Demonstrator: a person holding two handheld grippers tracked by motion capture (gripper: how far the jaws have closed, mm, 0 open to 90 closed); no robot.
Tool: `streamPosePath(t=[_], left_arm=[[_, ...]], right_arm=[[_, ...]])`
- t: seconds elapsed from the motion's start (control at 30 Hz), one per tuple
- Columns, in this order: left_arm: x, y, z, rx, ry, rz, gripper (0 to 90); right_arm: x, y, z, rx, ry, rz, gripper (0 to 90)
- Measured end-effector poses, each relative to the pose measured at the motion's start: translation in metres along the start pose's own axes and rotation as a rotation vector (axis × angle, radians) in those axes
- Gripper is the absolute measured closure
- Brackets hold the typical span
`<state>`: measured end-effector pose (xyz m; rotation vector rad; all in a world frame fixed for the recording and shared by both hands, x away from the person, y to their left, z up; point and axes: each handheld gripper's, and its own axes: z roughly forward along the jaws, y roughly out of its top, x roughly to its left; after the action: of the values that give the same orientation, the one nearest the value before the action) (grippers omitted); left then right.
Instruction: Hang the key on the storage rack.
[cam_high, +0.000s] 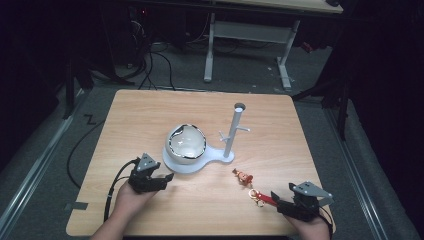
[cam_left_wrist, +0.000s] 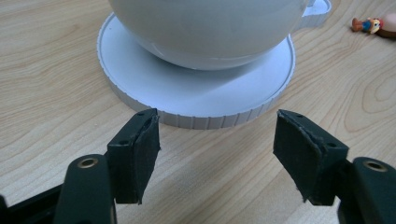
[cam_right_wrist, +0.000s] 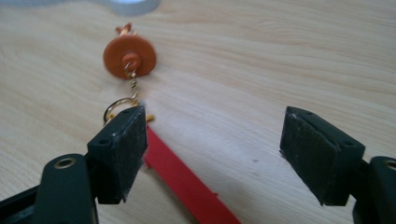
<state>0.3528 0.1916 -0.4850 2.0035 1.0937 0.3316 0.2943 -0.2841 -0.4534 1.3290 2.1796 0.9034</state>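
On the wooden table (cam_high: 150, 110), both grippers are held with jaws apart and empty, the left gripper (cam_left_wrist: 215, 149) facing the white stand (cam_left_wrist: 196, 100), the right gripper (cam_right_wrist: 212, 154) beside the keychain (cam_right_wrist: 130, 57), apparently for grasping.

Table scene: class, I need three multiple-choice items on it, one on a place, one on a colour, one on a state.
1. Where is the globe?
A. on the round end of the white base
B. on the floor
C. on top of the post

2. What colour is the strap by the right tongs?
A. blue
B. red
C. green

3. How are the left tongs?
A. shut on the globe
B. shut on the post
C. open, holding nothing

Key: 1 A, the globe sits on the base's disc; 2 B, the right gripper view shows the strap red; 3 C, bare table shows between the jaws.
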Motion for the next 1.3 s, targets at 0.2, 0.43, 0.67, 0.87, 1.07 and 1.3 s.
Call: streamPosePath(t=[0.2, 0.43, 0.67, 0.87, 1.07, 1.3], left_arm=[[0.000, -0.002, -0.004, -0.005, 0.003, 0.003, 31.9], [0.001, -0.005, -0.006, 0.001, 0.002, 0.008, 32.0], [0.002, -0.008, -0.010, 0.002, 0.007, 0.012, 32.0], [0.004, -0.014, -0.017, 0.006, 0.022, 0.006, 32.0], [0.008, -0.020, -0.025, 0.004, 0.033, -0.012, 32.1], [0.009, -0.024, -0.029, 0.008, 0.036, -0.019, 32.3]], right_arm=[[0.015, 0.001, 0.017, 0.097, -0.025, -0.090, 23.9], [0.015, 0.000, 0.025, 0.133, -0.031, -0.121, 24.2], [0.027, 0.004, 0.034, 0.152, -0.001, -0.175, 23.6], [0.041, 0.011, 0.040, 0.156, 0.039, -0.209, 23.6], [0.060, 0.019, 0.049, 0.157, 0.076, -0.247, 23.4], [0.066, 0.028, 0.051, 0.121, 0.111, -0.230, 24.2]])
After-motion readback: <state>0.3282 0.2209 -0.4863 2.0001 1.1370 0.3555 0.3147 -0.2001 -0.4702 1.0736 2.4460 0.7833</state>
